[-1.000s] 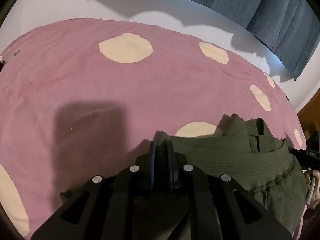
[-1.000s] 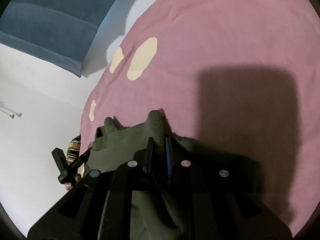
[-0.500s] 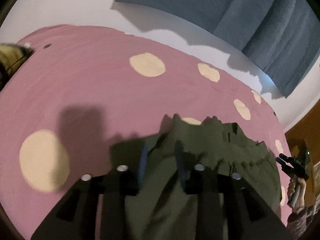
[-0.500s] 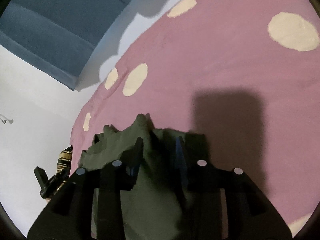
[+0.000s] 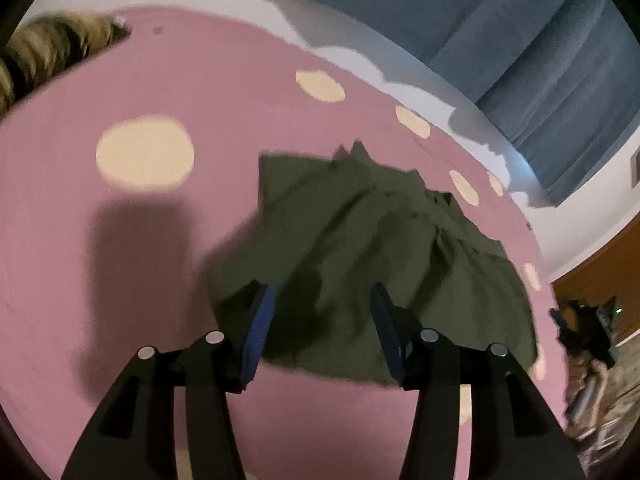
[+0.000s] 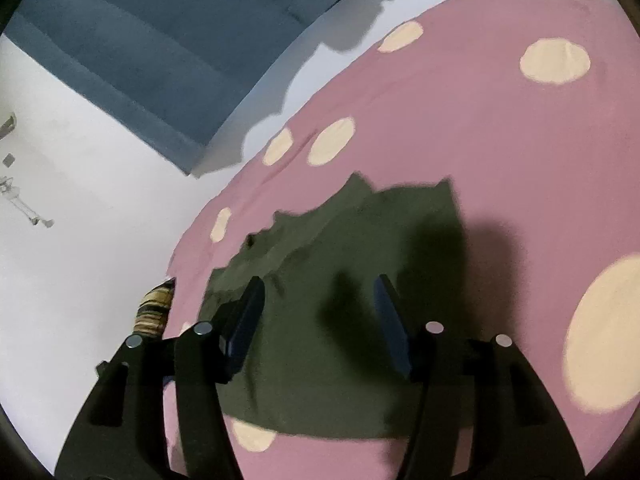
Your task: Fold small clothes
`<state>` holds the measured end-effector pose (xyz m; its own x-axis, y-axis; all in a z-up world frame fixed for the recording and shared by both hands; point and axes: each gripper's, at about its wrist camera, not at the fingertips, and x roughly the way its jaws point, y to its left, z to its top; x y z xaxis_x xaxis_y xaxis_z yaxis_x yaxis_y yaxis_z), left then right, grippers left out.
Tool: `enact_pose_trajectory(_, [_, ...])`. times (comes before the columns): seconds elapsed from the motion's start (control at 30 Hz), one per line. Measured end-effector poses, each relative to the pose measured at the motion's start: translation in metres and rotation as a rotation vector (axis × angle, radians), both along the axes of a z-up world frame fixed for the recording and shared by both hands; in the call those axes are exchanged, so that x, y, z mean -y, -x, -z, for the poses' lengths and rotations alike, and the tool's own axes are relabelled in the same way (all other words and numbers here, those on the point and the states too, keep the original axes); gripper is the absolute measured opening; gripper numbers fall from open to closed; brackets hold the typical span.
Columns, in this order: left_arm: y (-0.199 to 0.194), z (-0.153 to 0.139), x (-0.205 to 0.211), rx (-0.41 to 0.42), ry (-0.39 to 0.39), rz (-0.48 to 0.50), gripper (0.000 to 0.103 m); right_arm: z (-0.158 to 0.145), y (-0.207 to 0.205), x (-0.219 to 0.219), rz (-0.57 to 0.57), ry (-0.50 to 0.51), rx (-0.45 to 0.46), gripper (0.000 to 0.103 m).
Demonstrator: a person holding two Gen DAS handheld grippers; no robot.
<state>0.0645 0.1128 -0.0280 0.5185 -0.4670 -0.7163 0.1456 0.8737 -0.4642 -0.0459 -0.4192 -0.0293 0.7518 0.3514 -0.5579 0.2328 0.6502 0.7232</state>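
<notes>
While both sets of fingers are spread wide with nothing between them, I see the olive green garment point(image 5: 372, 264) lying loose on the pink sheet point(image 5: 140, 260) below. My left gripper point(image 5: 322, 330) hangs above the garment's near edge, blue pads point(image 5: 256, 336) facing each other across a wide gap, not touching the cloth as far as I can tell. My right gripper point(image 6: 320, 324) is likewise parted over the same garment point(image 6: 320, 320), its shadow falling dark on the fabric between the fingers.

The garment sits rumpled in a rough folded heap (the gathered waistband seems to lie along its right side in the left view, though motion blur makes that hard to confirm). Cream dots point(image 5: 146, 156) are scattered over the sheet, one showing just beyond the cloth's near edge in the right view point(image 6: 252, 436).

Farther out, a white wall point(image 6: 80, 240) meets the bed, with a blue curtain point(image 5: 500, 32) hanging above it. In the left view the other gripper shows small at the right rim point(image 5: 584, 328), and a striped sleeve point(image 5: 48, 52) enters at the upper left.
</notes>
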Motion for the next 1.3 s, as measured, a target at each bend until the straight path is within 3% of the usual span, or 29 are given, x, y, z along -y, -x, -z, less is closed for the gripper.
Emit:
enact_pose_trajectory(0.43, [0.023,0.014,-0.004,-0.033,0.073,-0.011,0.053,-0.019,-0.023,-0.141,-0.275,-0.037,0.042,0.064])
enact_pose_trajectory(0.67, [0.025,0.018,-0.007,-0.049,0.088,-0.025,0.054,0.013,-0.035,-0.186,-0.360,-0.066,-0.028,0.065])
enact_pose_trajectory(0.83, [0.025,0.023,-0.009,-0.061,0.093,-0.034,0.059,0.059,-0.039,-0.203,-0.405,-0.037,-0.157,0.067])
enact_pose_trajectory(1.3, [0.010,0.043,-0.005,-0.117,0.128,-0.051,0.063,0.061,-0.028,-0.202,-0.418,-0.040,-0.092,0.071])
